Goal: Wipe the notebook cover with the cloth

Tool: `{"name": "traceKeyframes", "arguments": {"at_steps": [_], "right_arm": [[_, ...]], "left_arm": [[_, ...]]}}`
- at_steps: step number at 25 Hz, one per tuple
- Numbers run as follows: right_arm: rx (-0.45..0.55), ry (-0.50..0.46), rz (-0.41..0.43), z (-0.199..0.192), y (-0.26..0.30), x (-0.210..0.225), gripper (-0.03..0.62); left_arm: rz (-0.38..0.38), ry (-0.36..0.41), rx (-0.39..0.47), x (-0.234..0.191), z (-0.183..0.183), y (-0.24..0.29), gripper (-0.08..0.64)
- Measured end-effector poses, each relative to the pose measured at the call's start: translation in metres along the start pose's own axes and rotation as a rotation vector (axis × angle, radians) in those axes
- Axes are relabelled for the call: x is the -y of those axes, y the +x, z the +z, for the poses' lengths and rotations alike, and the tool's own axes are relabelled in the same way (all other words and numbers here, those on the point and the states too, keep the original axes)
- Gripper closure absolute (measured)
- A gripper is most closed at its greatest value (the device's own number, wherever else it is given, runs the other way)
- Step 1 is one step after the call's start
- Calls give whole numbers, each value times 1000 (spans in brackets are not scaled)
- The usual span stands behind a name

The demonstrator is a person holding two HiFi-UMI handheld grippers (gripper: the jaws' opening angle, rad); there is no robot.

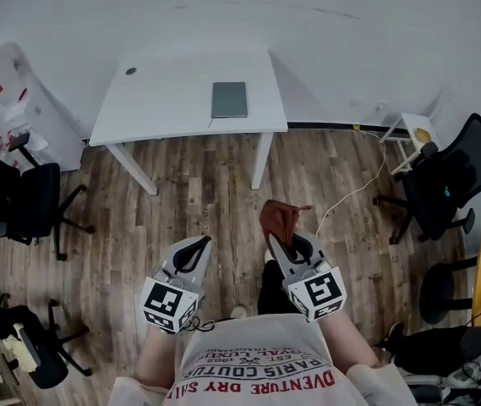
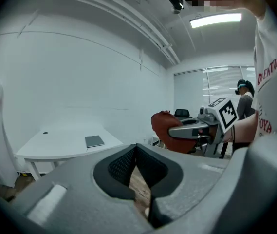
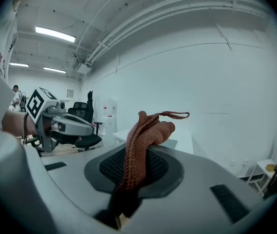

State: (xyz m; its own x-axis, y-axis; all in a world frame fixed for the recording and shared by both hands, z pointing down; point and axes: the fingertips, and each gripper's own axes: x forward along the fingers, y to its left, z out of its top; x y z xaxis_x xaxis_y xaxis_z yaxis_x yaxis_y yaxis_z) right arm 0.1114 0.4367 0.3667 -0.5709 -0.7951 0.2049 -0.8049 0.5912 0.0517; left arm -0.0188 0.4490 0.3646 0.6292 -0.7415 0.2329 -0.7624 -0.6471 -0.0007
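Cloth (image 1: 279, 218) in right tool (image 1: 288, 244); shirt (image 1: 261, 372) print "PARIS"

- The left gripper (image 1: 198, 245) is held well short of the table (image 1: 164, 100), pointing toward it, jaws together on nothing.
- The right gripper (image 1: 282, 244) is level beside it, equally short of the table, jaws clamped on the cloth (image 1: 279, 216).

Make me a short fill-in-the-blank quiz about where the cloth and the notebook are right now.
Of the two grippers, the cloth sits in the ___ one.
The left gripper is shut on ___.
The notebook lies on the ___ table.
Missing words: right; nothing; white.
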Motion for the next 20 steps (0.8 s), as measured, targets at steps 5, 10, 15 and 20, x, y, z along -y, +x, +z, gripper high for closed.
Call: {"name": "traceKeyframes", "arguments": {"at_steps": [5, 10, 15, 20], "right_arm": [[15, -8, 44, 6, 58, 55, 517], [10, -28, 109, 24, 113, 123, 517], [21, -63, 171, 36, 165, 190, 517], [3, -20, 142, 30, 207, 250, 517]], "left_arm": [[43, 19, 0, -32, 18, 56, 549], [66, 24, 5, -55, 55, 123, 551], [157, 9, 14, -92, 78, 196, 551], [194, -46, 0, -124, 78, 250, 551]]}}
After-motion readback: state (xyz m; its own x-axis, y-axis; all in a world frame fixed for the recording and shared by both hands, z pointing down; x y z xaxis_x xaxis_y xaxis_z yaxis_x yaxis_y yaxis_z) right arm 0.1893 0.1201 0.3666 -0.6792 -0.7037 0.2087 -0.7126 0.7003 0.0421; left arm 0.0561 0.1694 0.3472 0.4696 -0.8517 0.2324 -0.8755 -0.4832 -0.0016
